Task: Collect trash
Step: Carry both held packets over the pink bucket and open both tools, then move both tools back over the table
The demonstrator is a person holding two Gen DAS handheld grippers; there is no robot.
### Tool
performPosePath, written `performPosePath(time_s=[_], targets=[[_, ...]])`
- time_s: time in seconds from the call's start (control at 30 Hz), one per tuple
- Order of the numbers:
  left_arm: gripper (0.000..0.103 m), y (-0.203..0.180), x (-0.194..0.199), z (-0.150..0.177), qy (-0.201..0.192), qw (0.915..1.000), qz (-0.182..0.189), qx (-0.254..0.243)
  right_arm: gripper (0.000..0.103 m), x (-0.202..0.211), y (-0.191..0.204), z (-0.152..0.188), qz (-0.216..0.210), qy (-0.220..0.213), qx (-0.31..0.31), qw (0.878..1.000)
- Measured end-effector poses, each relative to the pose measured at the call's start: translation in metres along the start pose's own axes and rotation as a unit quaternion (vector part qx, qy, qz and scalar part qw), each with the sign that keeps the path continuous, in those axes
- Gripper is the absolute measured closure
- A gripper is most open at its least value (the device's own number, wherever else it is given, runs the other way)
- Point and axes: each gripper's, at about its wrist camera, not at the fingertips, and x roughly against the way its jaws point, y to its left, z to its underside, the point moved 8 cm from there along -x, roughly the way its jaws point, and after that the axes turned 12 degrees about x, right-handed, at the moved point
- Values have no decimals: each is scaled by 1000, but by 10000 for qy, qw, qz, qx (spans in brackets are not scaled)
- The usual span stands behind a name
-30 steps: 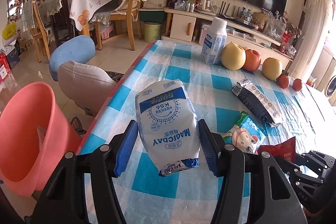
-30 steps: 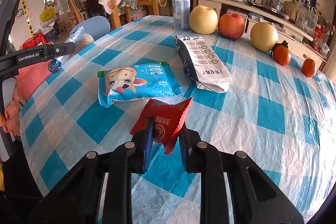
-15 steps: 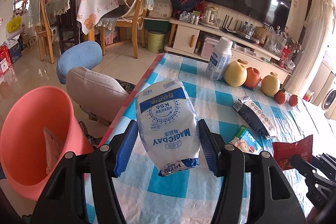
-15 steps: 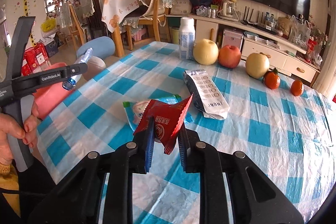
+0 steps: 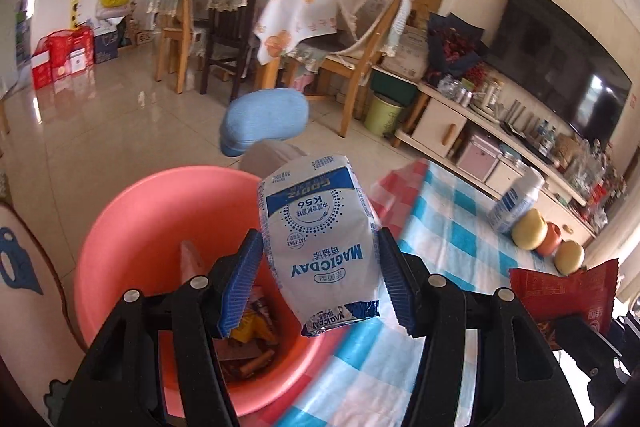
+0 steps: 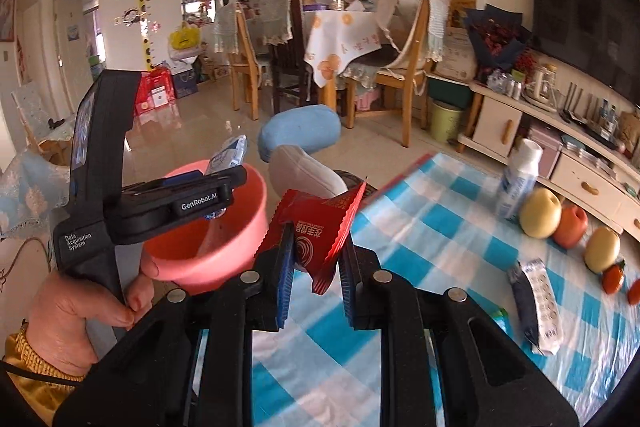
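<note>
My left gripper (image 5: 318,281) has its blue ribbed fingers (image 5: 240,281) partly open and pressed against the two sides of a white-and-blue MAGICDAY pouch (image 5: 320,239), which stands up between them with its torn end hanging toward me. Under and just behind that pouch is the pink bucket (image 5: 132,227), its mouth open to me, with scraps of wrapper lying at the bottom; the pouch hangs over the bucket's near rim, beside the edge of the blue-checked tabletop (image 5: 452,223). My right gripper (image 6: 314,275) has its fingers (image 6: 282,279) squeezed almost together on a crumpled red snack wrapper (image 6: 320,231), whose zigzag edge sticks up above them. From that side I see my left hand (image 6: 76,311) wrapped round the handle of the other tool, and the pink bucket just beyond it, off the corner of the tabletop. Further along the checked cloth lies a dark-and-white empty packet (image 6: 538,301), flat and well apart from both grippers. At the far edge stand a white bottle (image 6: 518,183), two yellow pears (image 6: 540,213) and a red apple (image 6: 572,225) in a row. Past the tabletop are a grey-and-blue chair back, wooden dining chairs and a television.
</note>
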Motion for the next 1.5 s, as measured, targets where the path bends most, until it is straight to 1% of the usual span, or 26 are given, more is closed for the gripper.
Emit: performPosePath(time_s=[0.17,0.23,0.3,0.37,0.43,0.47,0.5,0.53,0.57,0.6,0.63,0.67,0.7,0.73,0.83,0.9,1.0,1.17,1.23,1.4,1.5], targets=[[44,63,-11,-22,13,9967,-388,709,81,-49,37,-34,-404,15,291,9988],[44,81,-18,-27,83,9946,-543,879,81,-67,49,-42,-501,57,407,9979],[44,93,-24,-28,158,9928,-607,1018,81,-86,61,-47,-567,123,541,9968],[43,100,-29,-29,208,9921,-654,1049,80,-107,70,-47,-608,249,667,9956],[30,105,-32,-27,242,9913,-789,1027,79,-123,75,-43,-721,384,657,9945],[24,107,-35,-27,257,9907,-868,1013,74,-127,77,-41,-748,411,637,9943],[22,107,-35,-26,273,9905,-918,992,62,-129,77,-38,-713,427,613,9947],[22,107,-36,-26,288,9904,-949,965,54,-129,74,-36,-628,422,565,9955],[18,107,-36,-26,289,9904,-977,929,40,-127,72,-32,-543,394,507,9965],[15,106,-36,-26,273,9905,-1014,885,34,-125,68,-30,-470,368,438,9973],[13,103,-35,-25,252,9907,-1041,834,34,-122,64,-27,-422,359,370,9978],[13,100,-34,-25,235,9911,-1061,770,30,-119,61,-25,-355,372,324,9982],[12,97,-33,-24,230,9914,-1077,705,21,-115,55,-20,-243,396,291,9985],[12,92,-33,-24,228,9919,-1088,621,18,-112,49,-17,-117,421,267,9987],[10,80,-31,-22,174,9926,-1143,363,18,-97,38,-3,47,477,197,9987],[9,70,-29,-22,124,9932,-1142,203,14,-85,31,8,221,546,189,9981],[9,48,-26,-18,61,9939,-1093,-94,13,-70,24,27,423,709,245,9963],[8,10,-18,-9,-24,9942,-901,-584,13,-41,9,56,774,920,350,9921],[8,-5,-15,-4,-21,9945,-768,-707,12,-28,3,65,883,945,335,9910],[8,-40,-5,7,-147,9933,-573,-996,11,2,-11,84,1092,948,238,9892],[8,-58,-2,17,-118,9920,-480,-1165,10,15,-17,94,1163,899,205,9889]])
